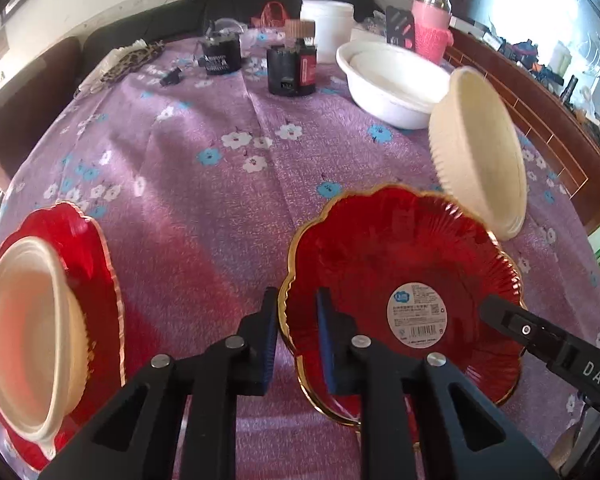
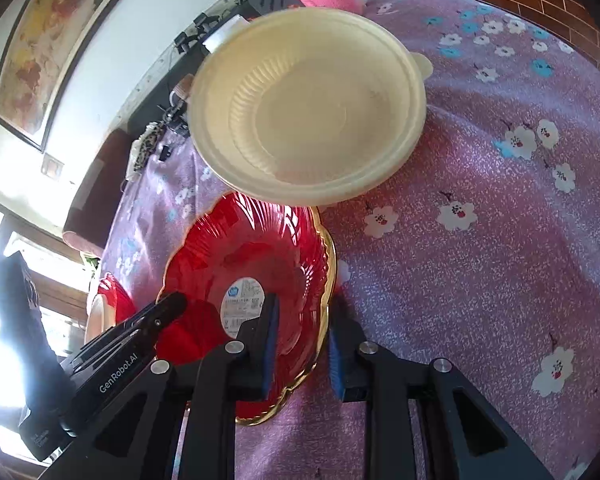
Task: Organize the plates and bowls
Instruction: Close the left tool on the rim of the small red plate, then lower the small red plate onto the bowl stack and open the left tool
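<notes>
While both grippers straddle opposite rims of the red plate, jaws parted, a cream bowl sits just beyond it, a white basin farther back.

both hand-held grippers, left and right, sit part-open, seemingly not clamped shut.

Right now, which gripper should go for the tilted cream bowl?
Right. The bowl stands straight ahead of the right gripper, just past the red plate. From the left gripper it is far off to the right, across the plate.
</notes>
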A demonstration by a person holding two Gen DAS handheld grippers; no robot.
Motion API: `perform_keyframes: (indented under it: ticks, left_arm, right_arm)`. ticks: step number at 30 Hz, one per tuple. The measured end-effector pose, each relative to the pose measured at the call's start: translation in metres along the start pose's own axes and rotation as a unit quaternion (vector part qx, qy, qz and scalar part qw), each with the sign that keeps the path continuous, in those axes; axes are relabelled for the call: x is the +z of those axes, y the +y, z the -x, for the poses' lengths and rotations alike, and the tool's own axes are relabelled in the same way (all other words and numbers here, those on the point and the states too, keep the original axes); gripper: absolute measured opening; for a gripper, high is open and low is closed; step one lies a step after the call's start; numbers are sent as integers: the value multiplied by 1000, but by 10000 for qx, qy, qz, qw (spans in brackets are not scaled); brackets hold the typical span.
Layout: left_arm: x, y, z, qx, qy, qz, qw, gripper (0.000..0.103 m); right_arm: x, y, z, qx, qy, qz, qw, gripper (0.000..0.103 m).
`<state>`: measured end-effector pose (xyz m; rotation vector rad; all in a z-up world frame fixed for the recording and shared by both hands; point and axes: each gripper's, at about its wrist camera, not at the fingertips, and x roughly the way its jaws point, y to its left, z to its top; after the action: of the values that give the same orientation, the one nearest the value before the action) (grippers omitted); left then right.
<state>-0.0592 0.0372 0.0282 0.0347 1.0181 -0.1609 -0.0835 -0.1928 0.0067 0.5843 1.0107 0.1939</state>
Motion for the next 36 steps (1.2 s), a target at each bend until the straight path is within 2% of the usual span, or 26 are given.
perform_keyframes:
  ticks: [4,10,15,21,27,31,36]
  left_arm:
    - [-8,3,21,45,-302,33,9995,18]
    - [-20,27,54,-204,-600,381,9973,18]
    - [-29,50,87,-183,-948,679,9930,18]
    - [-39,93,123,-16,-1373,1209,9831,18]
    - [-49,142,145,204,-1665,1735,9704,18]
    - [-56,170,149,362,-1742,2029,9629,18]
    - [-66,203,138,470,-1623,2360,9569,18]
  right_arm:
    - [-5,8,9,90,-53,140,9998,22]
    - [-17,25,24,324,-132,326,9989,20]
    - [-25,58,38,500,-238,710,9959,20]
    - [-33,106,42,719,-254,1199,9898,20]
    - [-44,160,26,887,-131,1657,9821,20]
    - [-53,192,6,903,-4,1918,9773,20]
    - [-60,214,-17,879,170,2057,9745,20]
